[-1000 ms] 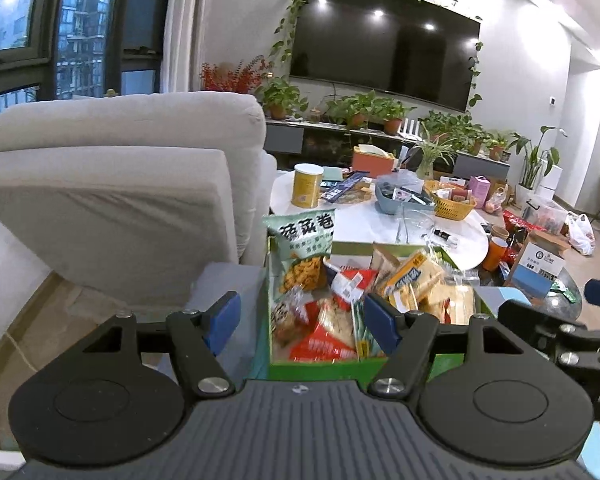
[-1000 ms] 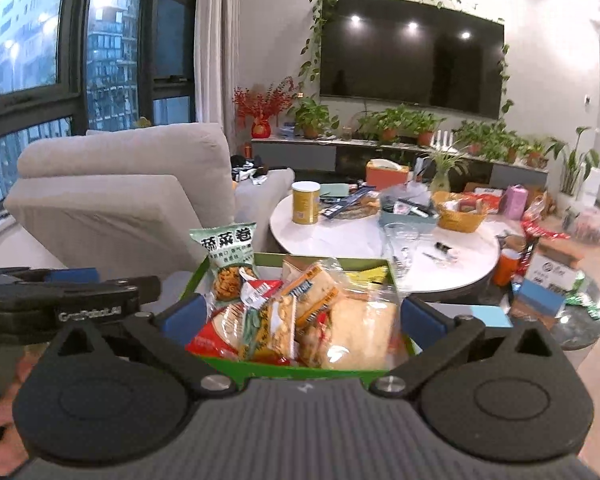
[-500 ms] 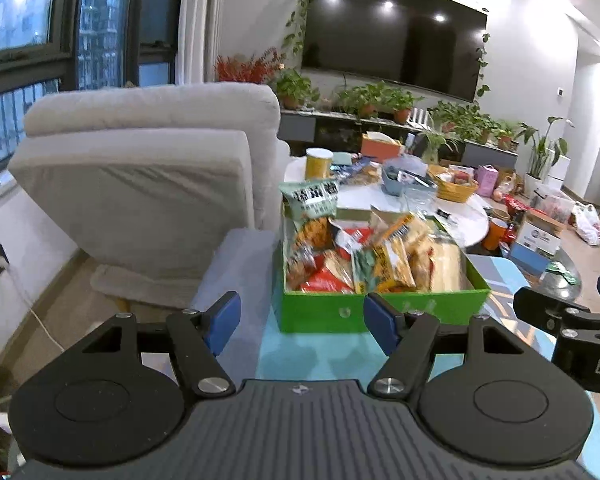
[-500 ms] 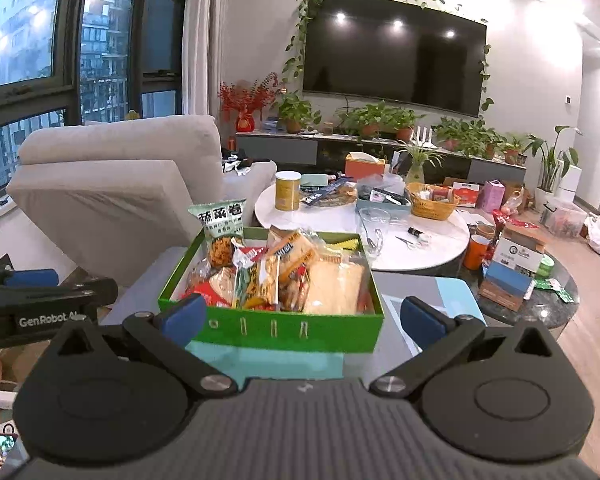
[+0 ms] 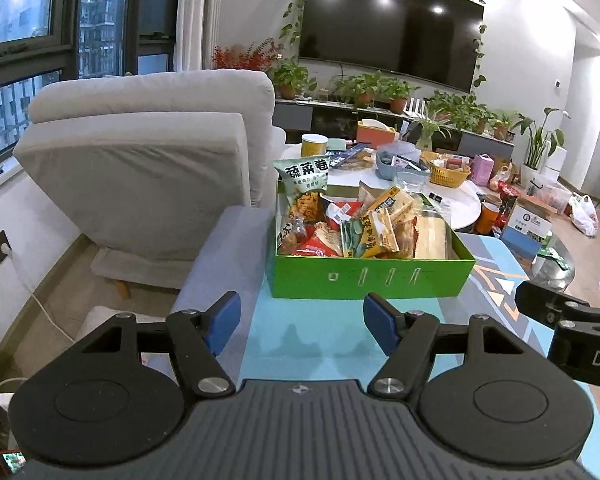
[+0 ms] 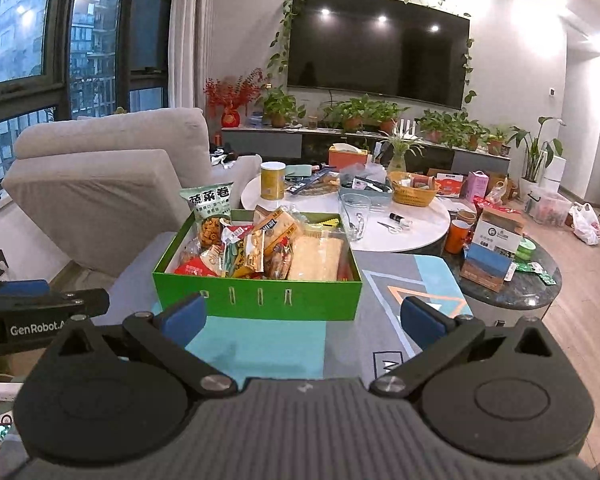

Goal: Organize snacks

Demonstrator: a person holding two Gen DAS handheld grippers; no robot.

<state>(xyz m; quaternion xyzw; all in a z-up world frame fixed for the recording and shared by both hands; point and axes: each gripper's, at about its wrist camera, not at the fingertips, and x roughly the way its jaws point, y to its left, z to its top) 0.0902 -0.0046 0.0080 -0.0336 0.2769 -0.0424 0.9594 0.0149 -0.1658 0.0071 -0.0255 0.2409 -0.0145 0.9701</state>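
Note:
A green box (image 5: 372,278) (image 6: 256,298) full of snack packets rests on a blue and grey patterned surface (image 5: 320,344) (image 6: 268,344). A tall green chip bag (image 5: 304,184) (image 6: 212,208) stands upright at its far left corner; several flat packets (image 5: 380,228) (image 6: 260,248) fill the rest. My left gripper (image 5: 302,326) is open and empty, a short way in front of the box. My right gripper (image 6: 304,316) is open and empty too, facing the box's front wall. Each gripper's side shows at the other view's edge.
A grey armchair (image 5: 140,168) (image 6: 100,176) stands to the left. Behind the box is a round white table (image 6: 400,224) with a yellow can (image 6: 272,180), a glass (image 6: 354,208) and baskets. A dark round side table (image 6: 532,280) with boxes sits at the right.
Both grippers have drawn back from the box, which now looks smaller and farther, with its whole front wall and the patterned surface in view. The jaws kept their width.

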